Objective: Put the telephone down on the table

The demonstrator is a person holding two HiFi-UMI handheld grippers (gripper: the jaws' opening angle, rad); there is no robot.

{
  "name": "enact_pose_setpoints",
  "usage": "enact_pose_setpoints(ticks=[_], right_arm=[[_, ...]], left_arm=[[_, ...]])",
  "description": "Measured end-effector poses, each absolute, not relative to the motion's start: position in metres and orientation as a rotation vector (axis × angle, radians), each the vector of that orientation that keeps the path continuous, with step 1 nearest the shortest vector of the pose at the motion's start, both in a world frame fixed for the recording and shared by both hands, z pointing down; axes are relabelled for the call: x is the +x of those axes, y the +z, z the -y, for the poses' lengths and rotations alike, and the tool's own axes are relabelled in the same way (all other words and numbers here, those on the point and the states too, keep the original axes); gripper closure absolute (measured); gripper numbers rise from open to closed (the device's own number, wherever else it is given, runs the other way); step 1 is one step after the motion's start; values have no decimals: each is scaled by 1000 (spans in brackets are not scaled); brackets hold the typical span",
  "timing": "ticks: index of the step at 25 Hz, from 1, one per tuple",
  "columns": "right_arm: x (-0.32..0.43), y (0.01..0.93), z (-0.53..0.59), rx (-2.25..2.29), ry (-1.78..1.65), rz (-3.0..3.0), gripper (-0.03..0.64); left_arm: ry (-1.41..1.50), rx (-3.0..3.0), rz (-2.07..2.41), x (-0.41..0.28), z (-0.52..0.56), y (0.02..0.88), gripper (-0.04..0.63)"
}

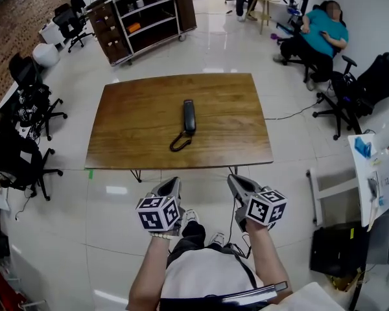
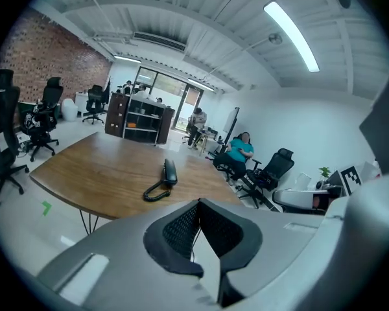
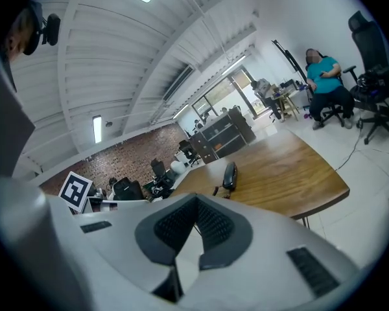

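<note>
Telephone down, hands clear.
The desk [image 1: 129, 118] carries the telephone [image 1: 189, 116] at its middle; my left gripper [image 1: 172, 185] and right gripper [image 1: 237, 183], fingers pressed together and empty, hang short of its near edge. I'd leave it untouched.

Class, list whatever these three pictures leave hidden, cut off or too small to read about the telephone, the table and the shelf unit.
- Telephone: too small in every view to show buttons or which face is up.
- Cord: where its loose end goes is too small to tell, in any view.
- Table: in the head view its own top hides the legs, all but two near stubs.
- Shelf unit: contents too small and distant in every view.
</note>
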State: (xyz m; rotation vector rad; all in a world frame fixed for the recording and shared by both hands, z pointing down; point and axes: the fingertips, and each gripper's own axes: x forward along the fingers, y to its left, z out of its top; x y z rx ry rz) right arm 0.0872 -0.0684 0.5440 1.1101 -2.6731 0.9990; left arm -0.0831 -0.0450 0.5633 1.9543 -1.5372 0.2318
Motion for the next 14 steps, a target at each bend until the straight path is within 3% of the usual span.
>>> enact_pose_setpoints(ticks=[14], right_arm=[[85, 530, 52, 1070, 948, 2703, 606]], left_arm=[[238, 1942, 1582, -82, 25, 558, 588]])
